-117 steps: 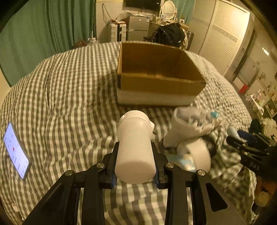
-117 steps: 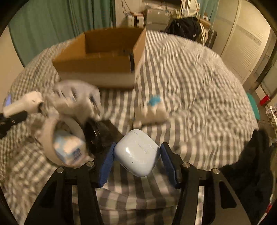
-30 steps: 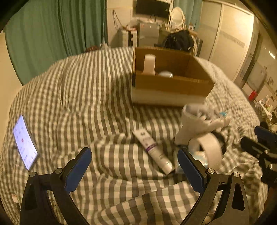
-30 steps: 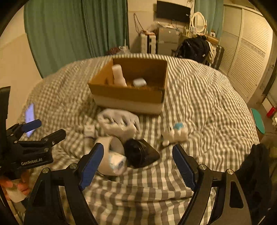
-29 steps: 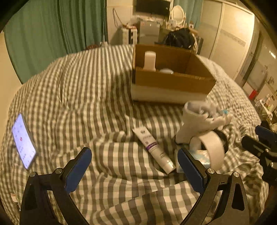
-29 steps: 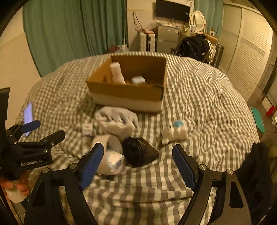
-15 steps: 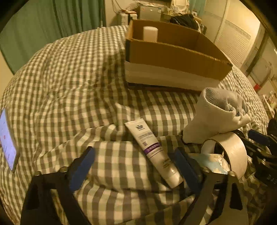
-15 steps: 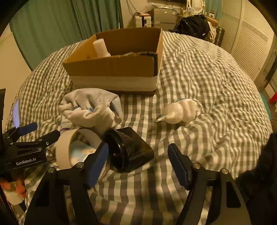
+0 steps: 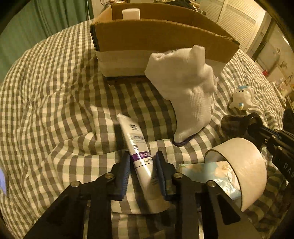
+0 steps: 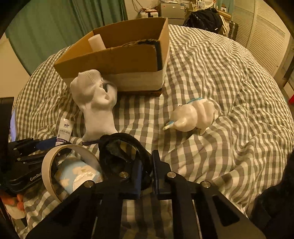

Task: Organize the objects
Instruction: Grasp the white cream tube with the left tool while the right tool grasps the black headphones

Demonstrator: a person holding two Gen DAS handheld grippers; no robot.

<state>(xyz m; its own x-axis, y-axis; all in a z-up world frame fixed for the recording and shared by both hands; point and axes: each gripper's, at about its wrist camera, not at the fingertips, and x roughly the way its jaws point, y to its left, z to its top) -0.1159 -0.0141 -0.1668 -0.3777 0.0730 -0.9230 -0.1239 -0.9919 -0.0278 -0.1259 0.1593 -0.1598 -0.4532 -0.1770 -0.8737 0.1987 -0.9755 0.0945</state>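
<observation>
The left gripper (image 9: 142, 165) had its jaws narrowed around the lower half of the white tube (image 9: 140, 156), whose long axis ran forward toward the cardboard box (image 9: 158, 36) on the bed (image 9: 46, 82). The right gripper (image 10: 147, 165) gripped the rim of the black container (image 10: 119, 152) just beside the tape roll (image 10: 49, 165).

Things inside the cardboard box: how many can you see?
1: a white bottle standing in the back left corner of the box. The near wall hides the floor, so more may be there.
</observation>
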